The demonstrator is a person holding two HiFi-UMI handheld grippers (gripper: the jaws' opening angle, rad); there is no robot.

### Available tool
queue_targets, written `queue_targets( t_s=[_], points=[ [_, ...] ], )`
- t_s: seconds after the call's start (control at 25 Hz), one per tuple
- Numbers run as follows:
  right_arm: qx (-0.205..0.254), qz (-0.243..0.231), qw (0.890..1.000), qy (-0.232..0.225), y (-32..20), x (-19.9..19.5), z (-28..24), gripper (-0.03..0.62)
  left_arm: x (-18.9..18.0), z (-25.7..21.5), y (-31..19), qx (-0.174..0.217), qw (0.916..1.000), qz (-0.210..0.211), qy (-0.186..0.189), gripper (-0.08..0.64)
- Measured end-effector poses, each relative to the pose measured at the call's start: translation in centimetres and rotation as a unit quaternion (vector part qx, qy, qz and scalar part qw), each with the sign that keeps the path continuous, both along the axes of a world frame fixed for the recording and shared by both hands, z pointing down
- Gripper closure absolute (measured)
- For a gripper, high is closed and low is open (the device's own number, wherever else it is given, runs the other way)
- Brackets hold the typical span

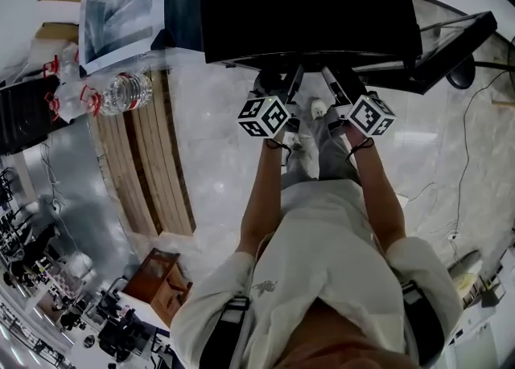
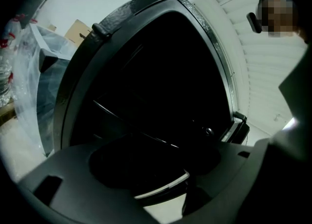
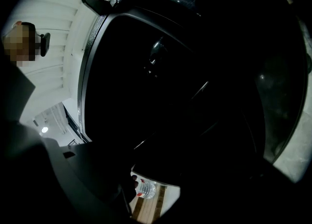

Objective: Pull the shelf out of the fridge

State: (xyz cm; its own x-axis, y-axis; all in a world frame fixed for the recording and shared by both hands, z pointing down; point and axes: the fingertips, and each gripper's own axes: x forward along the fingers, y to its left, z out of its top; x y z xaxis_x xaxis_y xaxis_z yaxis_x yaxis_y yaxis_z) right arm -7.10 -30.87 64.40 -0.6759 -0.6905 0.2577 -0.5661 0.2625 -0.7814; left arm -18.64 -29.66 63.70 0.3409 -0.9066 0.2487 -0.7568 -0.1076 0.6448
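The black fridge [image 1: 306, 6] stands straight ahead with its door [image 1: 455, 42] swung open to the right. Both grippers reach side by side into its front opening. The left gripper [image 1: 291, 79] points at the dark inside [image 2: 146, 86], where thin shelf lines [image 2: 131, 120] cross. A dark flat shelf with a pale front strip [image 2: 163, 187] lies low between its spread jaws; no pad visibly presses on it. The right gripper [image 1: 334, 79] faces the same dark cavity [image 3: 185, 86], with its jaws apart. Most of the inside is too dark to read.
A wooden pallet [image 1: 153, 158] lies on the pale floor at the left, with a water bottle [image 1: 125, 92] and plastic bags at its far end. The same bottle [image 3: 145, 189] shows low in the right gripper view. Cables run across the floor at the right [image 1: 471, 142].
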Motion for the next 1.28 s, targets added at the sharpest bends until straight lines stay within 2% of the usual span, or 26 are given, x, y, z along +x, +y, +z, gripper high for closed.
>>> queue_targets(
  t_s=[0.32,0.72,0.88,0.96,1.16,1.28],
  points=[
    [0.006,0.052,0.998,-0.024,-2.4,0.5,0.6,0.310,-0.3,-0.1,-1.9,0.015,0.9994,-0.022,0.021,0.273],
    [0.026,0.064,0.998,-0.010,-4.9,0.2,1.1,0.378,-0.3,0.6,-4.1,0.029,0.9991,-0.026,0.019,0.277],
    [0.040,0.064,0.997,-0.017,-5.6,-0.1,0.8,0.423,-0.6,0.9,-4.8,0.032,0.9989,-0.032,0.012,0.342],
    [0.043,0.067,0.997,-0.020,-5.6,-0.1,0.5,0.473,-0.7,0.9,-4.8,0.033,0.9987,-0.034,0.016,0.366],
    [0.043,0.074,0.996,-0.031,-6.0,0.1,0.3,0.491,-0.8,0.5,-5.0,0.042,0.9975,-0.039,0.042,0.409],
    [0.043,0.074,0.995,-0.042,-5.9,0.3,0.3,0.497,-0.7,0.3,-4.9,0.045,0.9974,-0.038,0.041,0.413]
  ],
)
